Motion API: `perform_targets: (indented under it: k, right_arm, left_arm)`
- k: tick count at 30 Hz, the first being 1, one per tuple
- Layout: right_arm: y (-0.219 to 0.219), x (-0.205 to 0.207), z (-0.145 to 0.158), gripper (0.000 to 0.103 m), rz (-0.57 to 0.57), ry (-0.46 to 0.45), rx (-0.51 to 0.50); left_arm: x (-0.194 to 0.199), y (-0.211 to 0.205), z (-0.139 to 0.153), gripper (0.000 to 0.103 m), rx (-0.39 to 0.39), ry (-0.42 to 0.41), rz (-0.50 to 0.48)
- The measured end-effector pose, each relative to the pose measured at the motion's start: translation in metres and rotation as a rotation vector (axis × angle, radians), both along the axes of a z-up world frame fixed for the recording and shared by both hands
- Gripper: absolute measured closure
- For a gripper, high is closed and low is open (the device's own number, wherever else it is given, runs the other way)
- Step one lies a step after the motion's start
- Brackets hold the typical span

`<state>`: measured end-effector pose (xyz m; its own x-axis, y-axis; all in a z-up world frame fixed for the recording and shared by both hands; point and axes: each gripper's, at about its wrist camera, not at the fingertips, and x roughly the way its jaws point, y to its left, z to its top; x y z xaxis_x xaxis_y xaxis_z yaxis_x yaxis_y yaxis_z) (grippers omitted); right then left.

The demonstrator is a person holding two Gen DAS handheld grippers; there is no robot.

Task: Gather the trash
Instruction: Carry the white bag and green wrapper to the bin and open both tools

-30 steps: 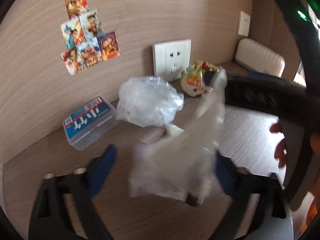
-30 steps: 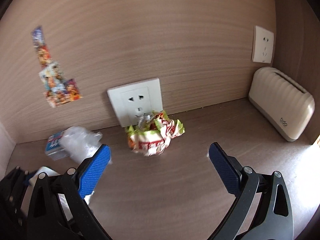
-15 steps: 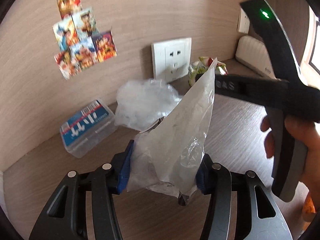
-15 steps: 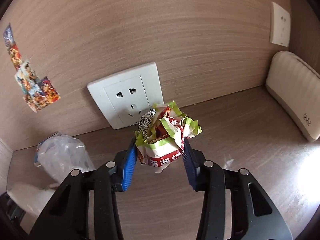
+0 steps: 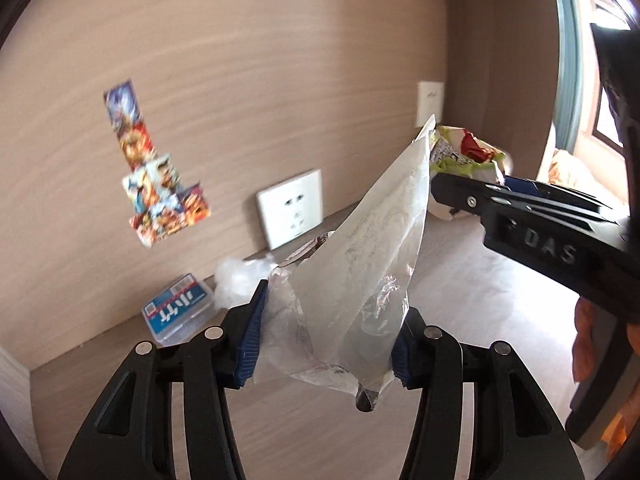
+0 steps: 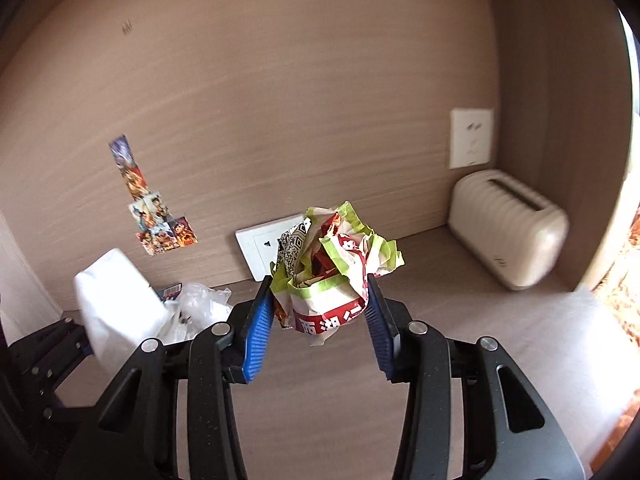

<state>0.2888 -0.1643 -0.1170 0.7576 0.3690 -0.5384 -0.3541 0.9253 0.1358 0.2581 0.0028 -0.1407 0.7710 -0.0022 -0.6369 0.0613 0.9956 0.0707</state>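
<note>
My left gripper (image 5: 326,338) is shut on a clear plastic bag (image 5: 360,276) and holds it up above the desk; the bag also shows white at the left of the right wrist view (image 6: 116,300). My right gripper (image 6: 320,322) is shut on a crumpled green, red and white wrapper (image 6: 328,276), lifted off the desk; the wrapper also shows in the left wrist view (image 5: 466,158), at the bag's top corner. A crumpled clear plastic wad (image 5: 240,276) lies on the desk by the wall and also shows in the right wrist view (image 6: 200,304).
A small clear box with a blue label (image 5: 178,312) lies by the wall. A white wall socket (image 5: 290,214) and stickers (image 5: 160,196) are on the back wall. A cream ribbed device (image 6: 508,228) stands in the right corner under a second socket (image 6: 471,138).
Both grippers closed, the left on the plastic bag and the right on the wrapper, and both have lifted their loads up off the desk. The right gripper has come close to the bag.
</note>
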Motion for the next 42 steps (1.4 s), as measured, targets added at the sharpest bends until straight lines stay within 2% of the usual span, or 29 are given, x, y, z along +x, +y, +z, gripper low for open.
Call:
perform_targets:
  k: [10,14,24,31,36,42]
  right_arm:
    - [-0.077,-0.072,0.028,0.057,-0.096,-0.048,0.000]
    - [-0.109,-0.107,0.036,0.057,-0.149,-0.052,-0.002]
    - [-0.169,-0.183,0.034,0.057,-0.315,-0.041,-0.005]
    - [-0.214,-0.229,0.019,0.057,-0.461,-0.008,0.000]
    - [-0.239,-0.256,-0.003,0.056,-0.546,0.052,-0.004]
    - [-0.260,-0.274,-0.043,0.056,-0.628,0.149,0.005]
  left_arm:
    - [-0.047,-0.071,0.027,0.052,0.000,-0.043,-0.131]
    - [-0.067,-0.102,0.031,0.052,-0.008,-0.052,-0.189]
    - [-0.109,-0.188,0.028,0.052,-0.012,-0.044,-0.375]
    - [-0.137,-0.251,0.003,0.051,-0.004,0.008,-0.544]
    - [-0.151,-0.282,-0.024,0.051,0.007,0.061,-0.640]
    - [-0.164,-0.310,-0.074,0.051,0.031,0.152,-0.726]
